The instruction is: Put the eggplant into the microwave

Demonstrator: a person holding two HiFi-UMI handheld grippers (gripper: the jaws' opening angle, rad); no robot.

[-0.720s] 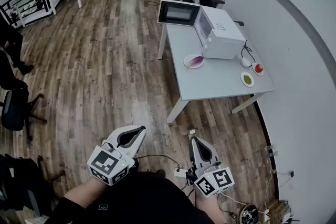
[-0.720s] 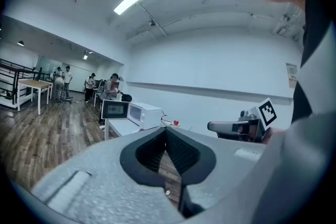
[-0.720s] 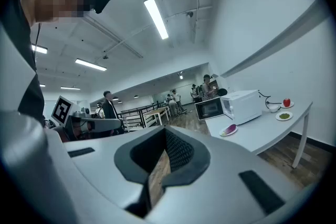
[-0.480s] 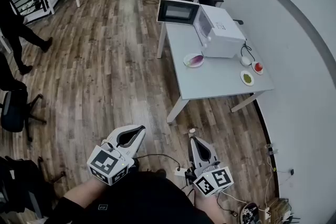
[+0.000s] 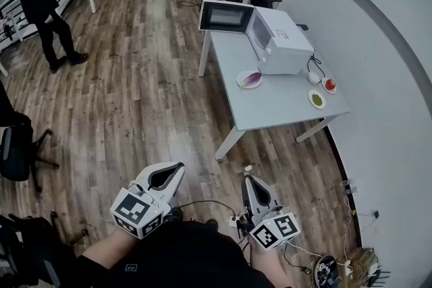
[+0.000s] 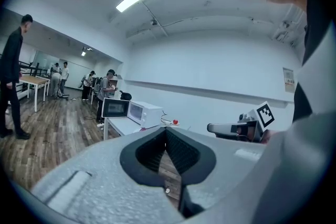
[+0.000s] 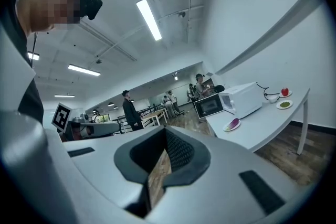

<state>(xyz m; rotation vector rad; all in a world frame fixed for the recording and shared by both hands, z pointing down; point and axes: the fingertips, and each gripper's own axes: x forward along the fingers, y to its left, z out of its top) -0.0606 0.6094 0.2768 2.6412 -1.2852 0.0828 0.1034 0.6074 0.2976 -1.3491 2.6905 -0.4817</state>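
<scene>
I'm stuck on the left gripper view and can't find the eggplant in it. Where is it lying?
Observer: The eggplant lies on a plate on the white table, just in front of the microwave.
Operator: Is the right gripper carrying anything?
Observer: No. The right gripper has its jaws together with nothing between them.
Operator: Anything else on the table that I'm missing?
Observer: A small dish with something green on it lies further along the table, past the microwave's corner and well apart from the plate.
</scene>
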